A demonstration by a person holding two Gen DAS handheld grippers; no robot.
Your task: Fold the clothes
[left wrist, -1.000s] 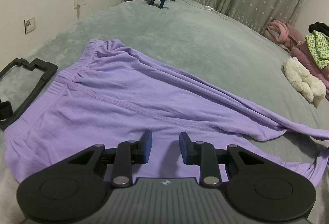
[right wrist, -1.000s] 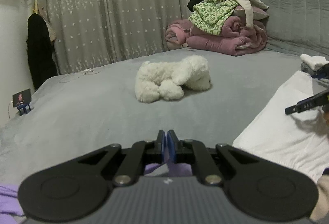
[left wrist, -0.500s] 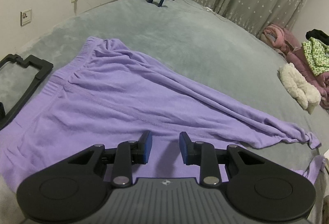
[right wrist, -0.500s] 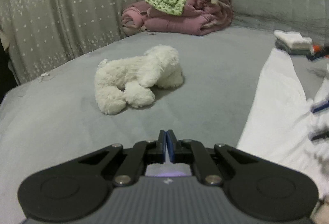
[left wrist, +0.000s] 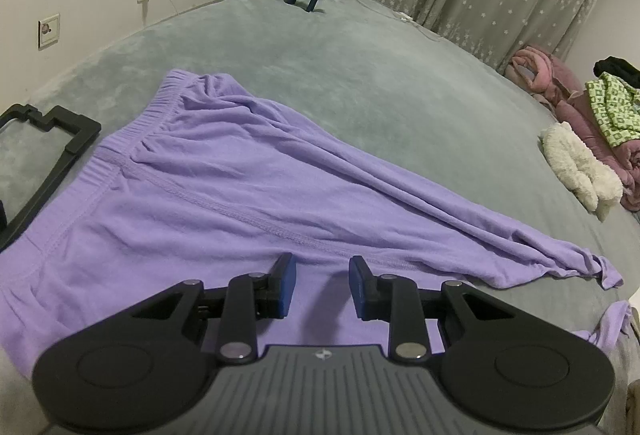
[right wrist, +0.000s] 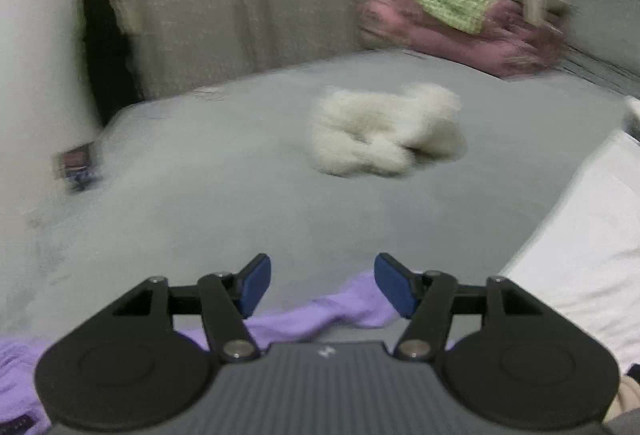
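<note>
One pair of lilac cotton trousers lies spread flat on the grey plush bedspread beside one fluffy white soft toy. The left gripper hovers part-open over the cloth, gripping nothing. The right gripper, clamped shut a second ago, is opening above the trouser cuff, nothing pinched; only its blurred view shows the white sheet.

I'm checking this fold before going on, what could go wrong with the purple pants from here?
The purple pants lie bunched in diagonal wrinkles, so a fold now may set creases. The right tongs are opening with the leg end lying loose below them, so that end may land crooked. The black frame touches the waistband and might snag.
</note>
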